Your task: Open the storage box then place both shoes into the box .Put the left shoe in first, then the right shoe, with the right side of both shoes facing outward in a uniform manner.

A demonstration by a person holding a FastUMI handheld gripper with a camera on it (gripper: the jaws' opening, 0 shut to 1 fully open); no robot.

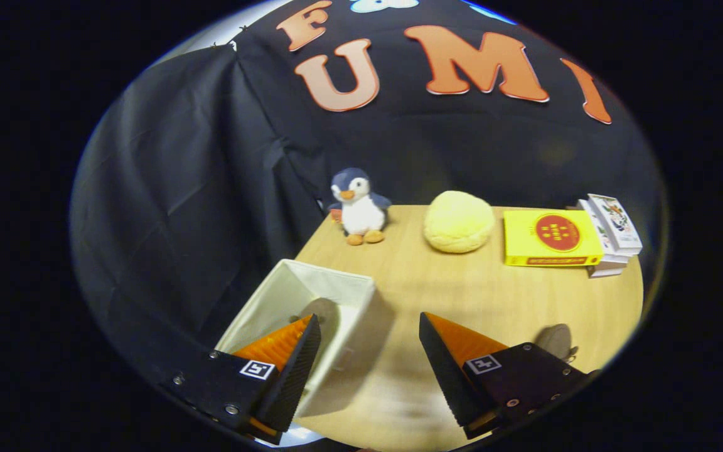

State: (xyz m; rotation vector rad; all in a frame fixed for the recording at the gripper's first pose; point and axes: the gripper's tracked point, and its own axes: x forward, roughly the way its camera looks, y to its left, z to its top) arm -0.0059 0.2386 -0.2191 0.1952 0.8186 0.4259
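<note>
Jaws spread wide, gripping nothing – hovering above counter. Storage box already open, just ahead of left finger, its near wall between fingers; dark rounded thing inside, possibly shoe. Penguin toy, yellow plush ball, books parked beyond – likely kept clear of work area.

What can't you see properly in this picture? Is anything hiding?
- Inside the storage box, gripper view: a brownish shape shows, but the open tool's finger covers the rest; shoe or not, unclear.
- Rounded thing beside the other finger: mostly hidden behind it.
- Box's near end: behind the finger.
- Stacked books: covers too small to make out.
</note>
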